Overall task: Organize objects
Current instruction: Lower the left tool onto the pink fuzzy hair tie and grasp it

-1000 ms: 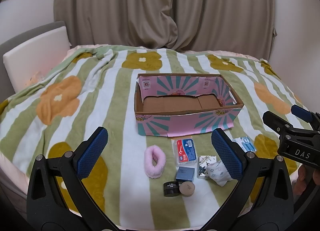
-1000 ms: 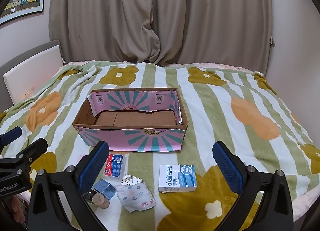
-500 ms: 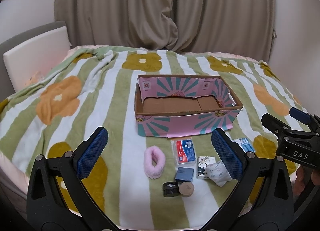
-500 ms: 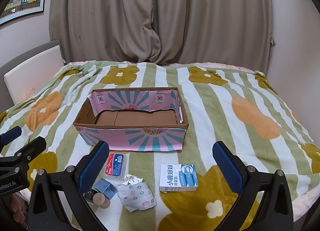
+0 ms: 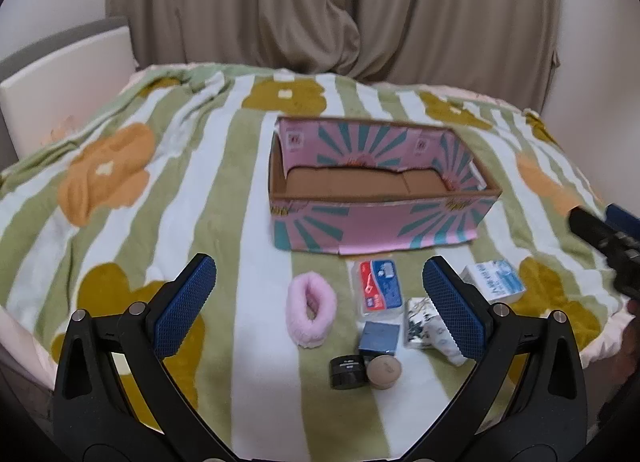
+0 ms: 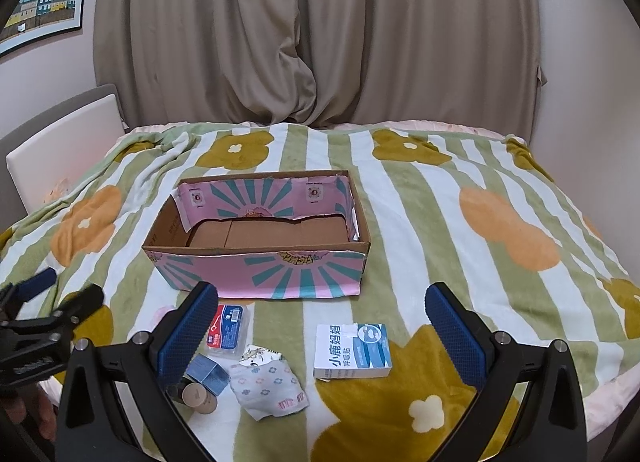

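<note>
While the pink cardboard box (image 6: 256, 246) on the bed blanket (image 6: 440, 222) sits empty, sorting has not begun. Both tools, left tool (image 5: 320, 310) and right tool (image 6: 322, 332), hover spread wide, gripping nothing. The likely next move is lowering onto the pink scrunchie (image 5: 312, 312) or white carton (image 6: 353, 350), both lying just before the box.

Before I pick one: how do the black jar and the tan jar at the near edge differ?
The black jar is dark with a faint lid label; the tan jar is pale beige and plain. The black jar sits to the left, the tan jar to the right, below the blue box. Both are small, round, upright, lidded, side by side on the blanket.
</note>
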`<state>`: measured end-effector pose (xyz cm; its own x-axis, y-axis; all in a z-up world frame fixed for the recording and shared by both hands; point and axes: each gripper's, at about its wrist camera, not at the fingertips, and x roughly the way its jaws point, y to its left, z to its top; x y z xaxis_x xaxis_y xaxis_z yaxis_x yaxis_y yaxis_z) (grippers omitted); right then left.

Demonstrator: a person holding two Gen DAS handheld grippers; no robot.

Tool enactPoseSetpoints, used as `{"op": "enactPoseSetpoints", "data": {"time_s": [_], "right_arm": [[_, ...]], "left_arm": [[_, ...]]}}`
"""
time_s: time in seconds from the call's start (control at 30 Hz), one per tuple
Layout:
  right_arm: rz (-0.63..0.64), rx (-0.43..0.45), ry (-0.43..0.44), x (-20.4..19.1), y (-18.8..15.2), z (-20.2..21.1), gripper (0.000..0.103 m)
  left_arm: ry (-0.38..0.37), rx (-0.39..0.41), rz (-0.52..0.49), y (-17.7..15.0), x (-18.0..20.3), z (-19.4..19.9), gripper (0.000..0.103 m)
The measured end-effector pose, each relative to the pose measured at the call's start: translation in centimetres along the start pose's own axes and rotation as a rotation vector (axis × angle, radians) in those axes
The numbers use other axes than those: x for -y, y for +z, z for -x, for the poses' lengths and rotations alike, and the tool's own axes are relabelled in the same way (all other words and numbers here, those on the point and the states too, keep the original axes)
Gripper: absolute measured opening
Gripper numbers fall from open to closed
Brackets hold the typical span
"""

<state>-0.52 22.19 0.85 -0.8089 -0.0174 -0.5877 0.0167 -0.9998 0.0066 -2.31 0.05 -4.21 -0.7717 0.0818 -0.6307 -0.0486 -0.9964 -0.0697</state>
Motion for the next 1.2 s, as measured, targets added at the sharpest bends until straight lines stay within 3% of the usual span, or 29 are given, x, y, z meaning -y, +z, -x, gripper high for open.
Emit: {"op": "enactPoseSetpoints", "data": {"time_s": [0.53, 0.73, 1.0, 1.2], "right_arm": [[0.000, -0.030, -0.026, 1.3, -0.5, -0.4, 0.103], [-0.002, -0.039, -0.044, 1.9, -0.5, -0.4, 0.103], [0.003, -0.048, -0.045, 1.8, -0.4, -0.6, 0.103], [0.003, -0.051, -0.042, 1.8, -0.4, -0.8, 0.103]], "left_arm": [[-0.023, -0.164, 0.062, -4.4, -2.1, -10.3, 0.101], [-0.018, -0.216, 0.059, -5.5, -2.2, -12.7, 0.091], [-0.033, -0.262, 0.064, -6.2, -2.2, -14.0, 0.058], [-0.050, -0.261, 0.049, -6.0, -1.5, -13.8, 0.043]]}}
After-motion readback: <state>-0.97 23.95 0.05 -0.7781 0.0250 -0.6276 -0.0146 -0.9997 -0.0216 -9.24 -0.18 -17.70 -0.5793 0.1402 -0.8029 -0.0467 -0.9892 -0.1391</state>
